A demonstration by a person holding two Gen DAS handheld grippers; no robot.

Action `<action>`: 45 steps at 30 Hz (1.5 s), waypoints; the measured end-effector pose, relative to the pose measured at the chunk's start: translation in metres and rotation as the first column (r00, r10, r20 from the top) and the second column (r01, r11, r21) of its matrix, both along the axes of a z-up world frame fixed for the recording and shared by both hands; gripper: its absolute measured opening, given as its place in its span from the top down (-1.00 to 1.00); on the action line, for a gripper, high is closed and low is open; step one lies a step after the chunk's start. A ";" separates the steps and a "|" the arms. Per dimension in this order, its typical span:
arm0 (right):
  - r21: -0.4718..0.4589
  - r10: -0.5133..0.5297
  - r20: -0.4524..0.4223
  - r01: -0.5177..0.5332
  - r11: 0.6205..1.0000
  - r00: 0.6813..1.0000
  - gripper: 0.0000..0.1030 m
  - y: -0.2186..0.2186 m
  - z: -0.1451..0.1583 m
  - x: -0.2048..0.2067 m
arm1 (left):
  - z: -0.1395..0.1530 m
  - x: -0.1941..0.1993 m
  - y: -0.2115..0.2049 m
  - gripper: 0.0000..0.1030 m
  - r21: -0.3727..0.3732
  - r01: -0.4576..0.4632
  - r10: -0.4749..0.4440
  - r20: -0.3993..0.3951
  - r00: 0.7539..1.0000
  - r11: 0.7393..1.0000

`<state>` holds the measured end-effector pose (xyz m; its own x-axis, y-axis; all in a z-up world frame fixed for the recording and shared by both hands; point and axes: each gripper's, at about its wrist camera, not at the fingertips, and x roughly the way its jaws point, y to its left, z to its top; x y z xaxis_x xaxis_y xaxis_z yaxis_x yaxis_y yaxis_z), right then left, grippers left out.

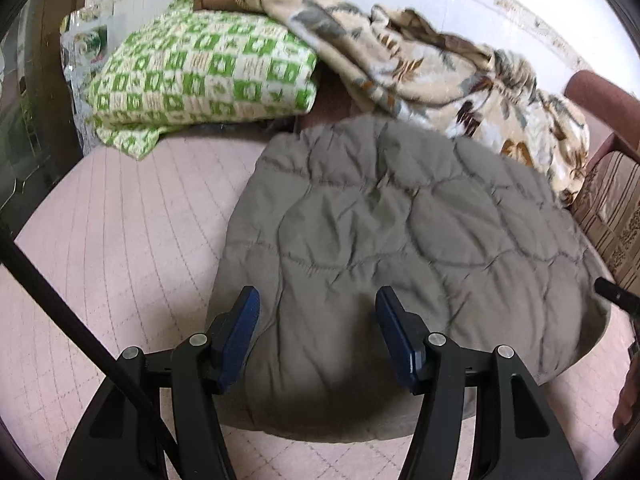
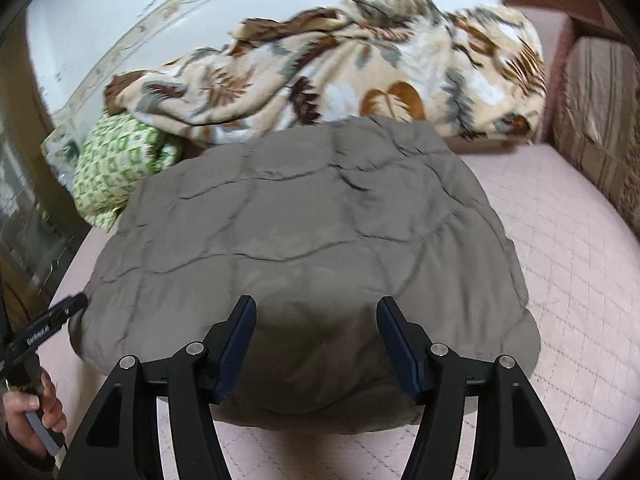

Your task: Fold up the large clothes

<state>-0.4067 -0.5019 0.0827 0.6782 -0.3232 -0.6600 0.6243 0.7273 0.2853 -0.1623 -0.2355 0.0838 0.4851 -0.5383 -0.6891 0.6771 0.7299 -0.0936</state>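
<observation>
A grey quilted garment (image 1: 400,240) (image 2: 304,220) lies folded into a thick, puffy rectangle on the pink quilted bed cover (image 1: 120,240) (image 2: 560,260). My left gripper (image 1: 316,300) is open over the garment's near left part, with nothing pinched between its blue pads. My right gripper (image 2: 316,310) is also open, over the garment's near middle, and holds no cloth. In the right wrist view the left gripper (image 2: 68,308) shows at the garment's left edge, with a hand (image 2: 36,412) on its handle. The right gripper's tip (image 1: 616,298) shows at the right edge of the left wrist view.
A folded green-and-white checked blanket (image 1: 200,76) (image 2: 116,168) lies at the back left. A crumpled beige leaf-print blanket (image 1: 420,64) (image 2: 340,68) is heaped behind the garment. A striped sofa cushion (image 1: 612,208) (image 2: 596,120) borders the right side. A black cable (image 1: 80,332) crosses near left.
</observation>
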 end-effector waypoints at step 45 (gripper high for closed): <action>-0.072 0.092 -0.069 -0.097 0.993 0.993 -0.30 0.039 -0.010 0.028 | 0.006 -0.066 -0.029 -0.17 0.110 0.025 -0.051 0.248 0.967 0.994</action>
